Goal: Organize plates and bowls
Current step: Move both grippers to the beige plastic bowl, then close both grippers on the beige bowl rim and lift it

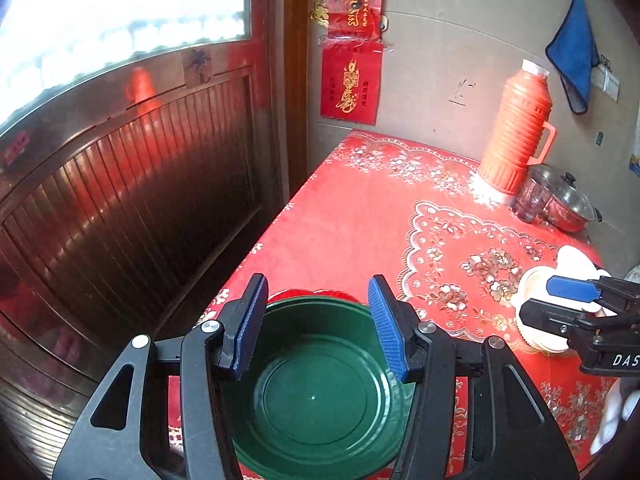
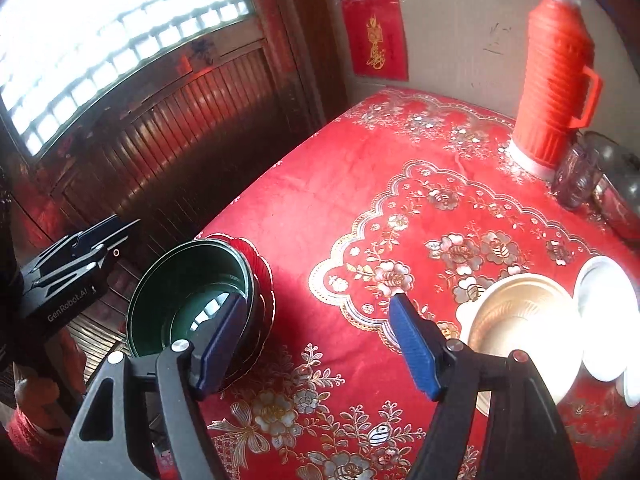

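While your left gripper (image 1: 318,328) hangs with its jaws spread and nothing between the pads, the green bowl (image 1: 316,384) sits directly below and ahead of it, stacked on a red plate (image 2: 256,264) at the table's near-left edge. Your right gripper (image 2: 316,344) is also spread and empty; the gold-lined bowl (image 2: 520,320) lies just to its right, touching a white dish (image 2: 604,312). Judgement: left hand is nearer the green stack, right hand nearer the pale ones. Round pieces, so no long axis to align. Readable writing: "GenRobot.AI" on the left gripper body, "DAS" on the right. Gold script on the red wall hangings (image 1: 350,84) is not legible to me.
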